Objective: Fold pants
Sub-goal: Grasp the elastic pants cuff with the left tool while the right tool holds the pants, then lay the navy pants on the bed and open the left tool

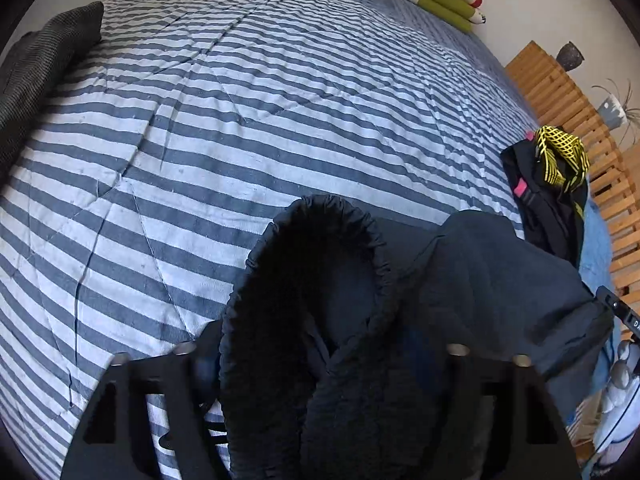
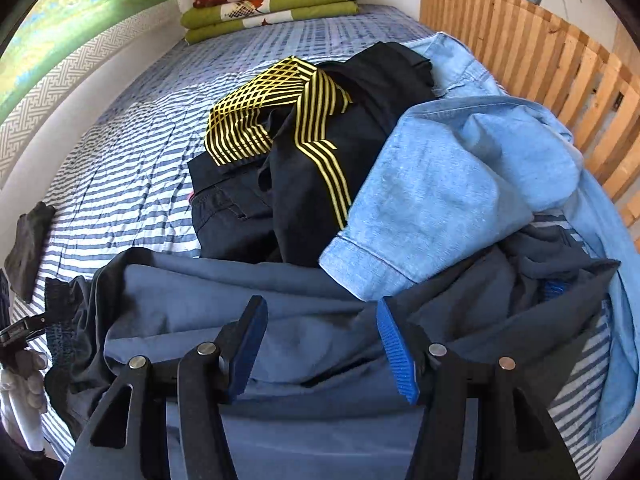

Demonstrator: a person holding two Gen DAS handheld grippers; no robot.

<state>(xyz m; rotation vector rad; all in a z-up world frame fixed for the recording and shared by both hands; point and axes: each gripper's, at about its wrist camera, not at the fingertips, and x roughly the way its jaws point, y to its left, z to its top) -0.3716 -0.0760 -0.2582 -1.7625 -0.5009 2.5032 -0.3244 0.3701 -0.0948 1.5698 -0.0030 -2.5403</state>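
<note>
Gripping the dark navy elastic-waist pants (image 1: 320, 300) lifts them; the left hand-held gripper (image 1: 320, 360) holds the waistband, the right hand-held gripper (image 2: 322, 344) hovers wide.

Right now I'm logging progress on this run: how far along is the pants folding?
Early. Nothing looks folded yet: the navy pants lie rumpled on the striped bedspread. In hand: the elastic waistband bunches up between the left gripper's fingers, apparently pinched. The right gripper hovers open over the fabric. Left: spreading, then folding, clear of the denim shirt.
</note>
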